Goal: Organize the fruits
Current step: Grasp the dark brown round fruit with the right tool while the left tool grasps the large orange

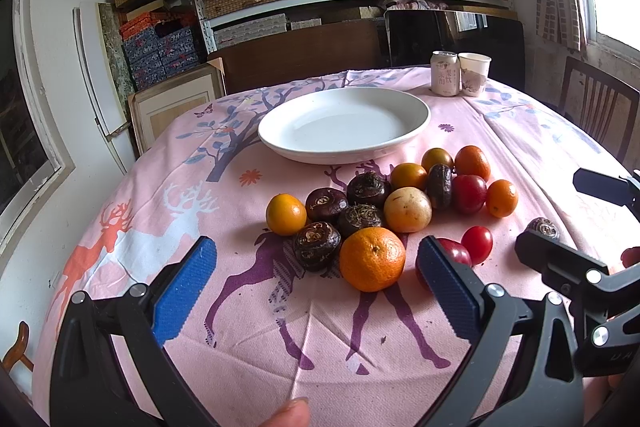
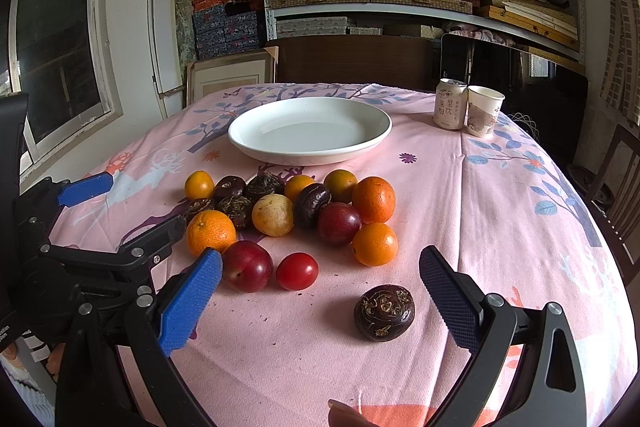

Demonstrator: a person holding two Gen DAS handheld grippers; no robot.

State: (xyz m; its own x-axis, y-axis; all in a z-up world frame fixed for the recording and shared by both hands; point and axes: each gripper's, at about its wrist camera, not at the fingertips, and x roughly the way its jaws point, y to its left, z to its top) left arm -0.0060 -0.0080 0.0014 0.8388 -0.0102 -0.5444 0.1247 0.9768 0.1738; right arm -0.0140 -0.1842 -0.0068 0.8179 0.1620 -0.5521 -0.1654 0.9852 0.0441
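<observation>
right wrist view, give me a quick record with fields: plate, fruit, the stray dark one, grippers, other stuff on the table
plate: white plate empty, far side of the fruit
fruit: loose cluster on the pink tablecloth, none on the plate
stray dark one: lone dark round fruit apart from the cluster, nearest the right gripper
left gripper: open, holding nothing, big orange ahead between its fingers
right gripper: open, holding nothing
other stuff: drink can and paper cup side by side beyond the plate
</observation>
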